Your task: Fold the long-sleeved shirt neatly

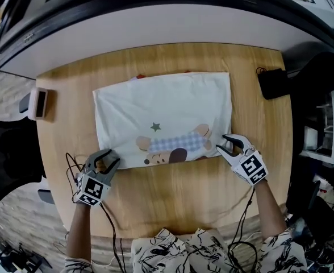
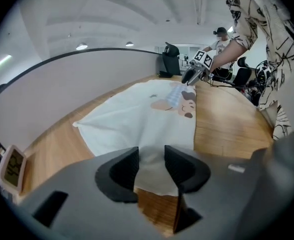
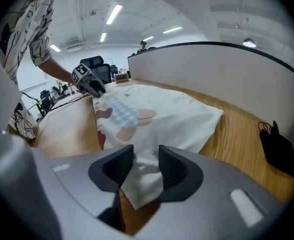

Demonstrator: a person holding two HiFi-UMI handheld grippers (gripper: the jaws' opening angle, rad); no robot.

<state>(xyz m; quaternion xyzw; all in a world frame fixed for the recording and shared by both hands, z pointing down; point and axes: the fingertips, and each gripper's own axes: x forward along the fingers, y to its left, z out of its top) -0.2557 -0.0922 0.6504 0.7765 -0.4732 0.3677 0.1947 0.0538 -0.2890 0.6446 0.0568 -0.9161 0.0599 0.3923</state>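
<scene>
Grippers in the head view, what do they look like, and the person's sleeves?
The left gripper and right gripper are grey with dark jaws. Each carries a cube of black-and-white square markers and trails a black cable. The short sleeves are white with black print.

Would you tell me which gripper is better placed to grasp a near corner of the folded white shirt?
Right, marginally: the right gripper has a corner of the white cartoon-print shirt well between its open jaws; the left gripper sits similarly, also open.

Bright, even light from ceiling strip lights [image 3: 118, 10]; shadows are soft, and all my views bend and darken at the edges.
</scene>
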